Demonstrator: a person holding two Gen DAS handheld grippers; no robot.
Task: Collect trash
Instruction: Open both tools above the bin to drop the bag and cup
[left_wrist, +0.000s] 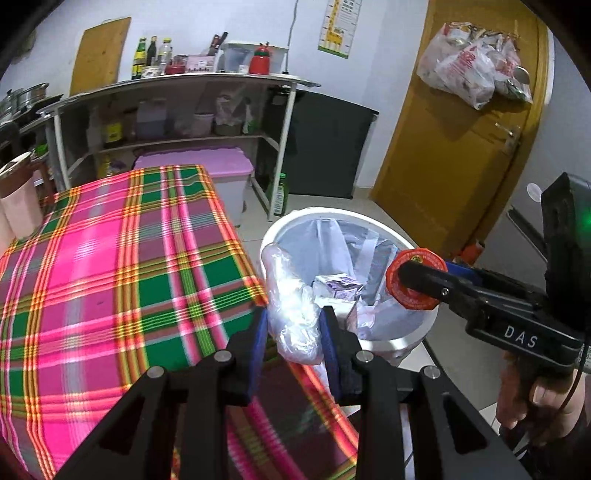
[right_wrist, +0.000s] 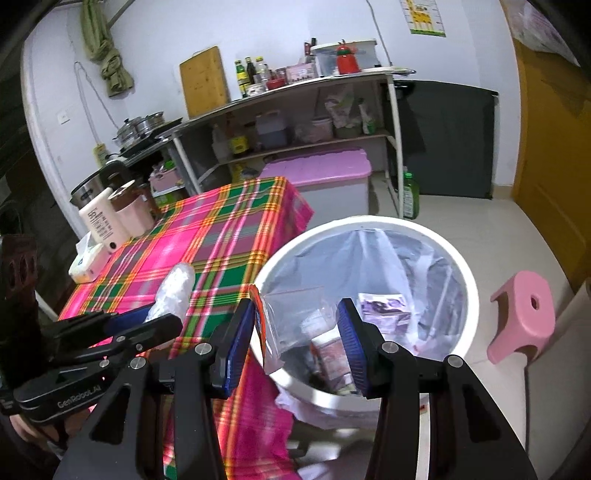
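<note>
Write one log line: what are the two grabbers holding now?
left gripper: shut on crumpled clear plastic wrap | right gripper: shut on red round lid | both at white trash bin

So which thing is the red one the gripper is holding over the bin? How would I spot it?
Find the white trash bin beside the pink and green plaid table. Above its rim, the right gripper holds a flat clear plastic bag with a round red label. The left gripper's bag is crumpled and plain, with no red.
</note>
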